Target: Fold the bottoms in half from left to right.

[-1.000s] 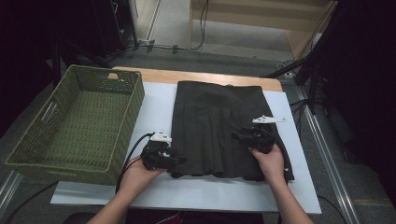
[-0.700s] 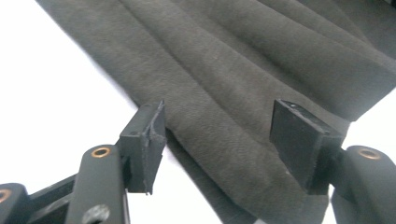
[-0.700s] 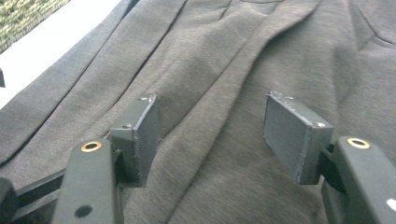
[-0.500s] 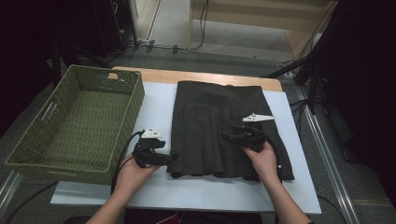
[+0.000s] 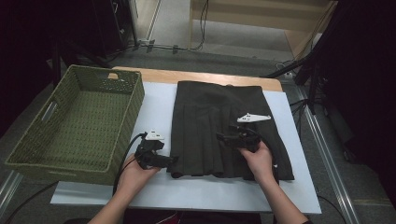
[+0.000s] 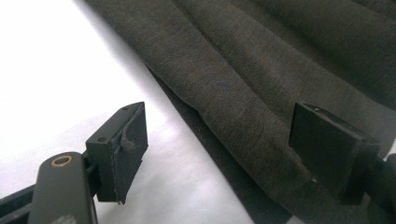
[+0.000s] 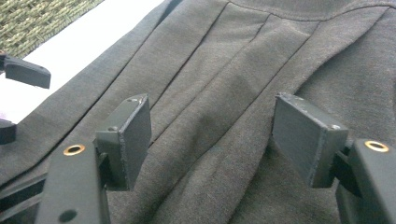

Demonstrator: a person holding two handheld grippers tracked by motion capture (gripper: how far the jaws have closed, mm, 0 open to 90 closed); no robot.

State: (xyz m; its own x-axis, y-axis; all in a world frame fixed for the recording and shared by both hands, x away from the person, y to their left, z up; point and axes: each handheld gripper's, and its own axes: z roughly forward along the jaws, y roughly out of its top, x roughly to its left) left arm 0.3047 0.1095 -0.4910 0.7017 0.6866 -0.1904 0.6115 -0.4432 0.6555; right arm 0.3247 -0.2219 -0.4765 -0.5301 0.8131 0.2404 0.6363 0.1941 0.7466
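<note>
Both grippers sat low over the table: the left gripper (image 5: pixel 173 159) at the near left edge of the dark skirt (image 5: pixel 219 116), the right gripper (image 5: pixel 223 137) above its middle. From the left gripper view, jaws stood apart, with the skirt's edge between them, perhaps just under the right-hand pad. From the right gripper view, jaws gaped wide over pleats, fabric close beneath, seemingly untouched.

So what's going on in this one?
A person works at a dark pleated fabric skirt spread flat on a white table sheet. The left hand-held gripper sits open at the skirt's near left edge, one jaw over the sheet, one over the cloth. The right hand-held gripper hovers open above the pleats. Nothing is gripped yet. A green woven basket stands at the left.
</note>
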